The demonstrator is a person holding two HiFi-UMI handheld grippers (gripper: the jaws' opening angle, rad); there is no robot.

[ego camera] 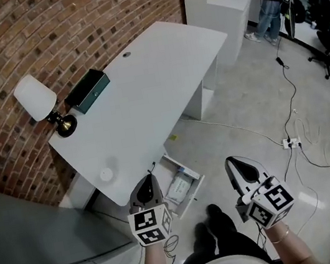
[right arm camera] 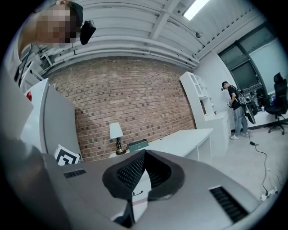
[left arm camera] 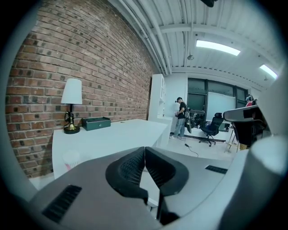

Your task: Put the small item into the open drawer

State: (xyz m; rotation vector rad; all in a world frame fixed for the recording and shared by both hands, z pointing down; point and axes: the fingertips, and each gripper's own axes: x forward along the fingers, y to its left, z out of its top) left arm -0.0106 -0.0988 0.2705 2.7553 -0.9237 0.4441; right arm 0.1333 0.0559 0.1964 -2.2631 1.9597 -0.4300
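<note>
claws: left claw (ego camera: 150, 179), right claw (ego camera: 231, 162) clenched, empty
step: open left wide, descend squarely on small item (ego camera: 106, 174), lower-left desk (ego camera: 162, 78) corner

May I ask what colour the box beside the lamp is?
The box is dark green; the head view shows it best.

Left gripper (ego camera: 150, 177), right gripper (ego camera: 229, 162): both closed.

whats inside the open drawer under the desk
Pale flat packets lie in the open drawer; what they are is unclear. Its back end is covered by the desk.
</note>
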